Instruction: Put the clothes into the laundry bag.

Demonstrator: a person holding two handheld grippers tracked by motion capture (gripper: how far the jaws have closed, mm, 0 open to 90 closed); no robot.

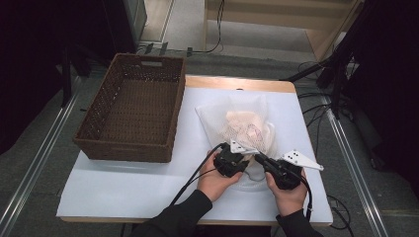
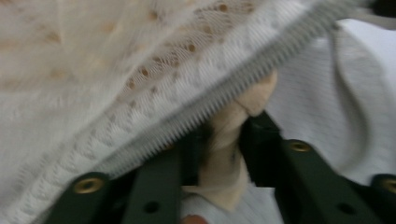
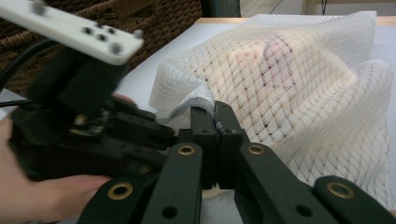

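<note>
Left tool [image 2: 219, 154] grips a beige cloth [image 2: 229, 140] at the zipper [image 2: 261, 65] of the mesh bag [image 1: 247, 123]. Right tool [image 3: 215, 126] is closed on the bag's edge. Bag lies on the worktop [image 1: 123, 182], just beside the basket [image 1: 133, 106].

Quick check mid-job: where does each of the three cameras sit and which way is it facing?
High view: above the near table edge, looking forward and down on the basket and mesh bag; both forearms show.
Left gripper view: rides the left gripper, facing the bag's zipper and a beige cloth between its jaws.
Right gripper view: rides the right gripper, facing the bag, with the left hand alongside.
All three share the mesh bag.
</note>
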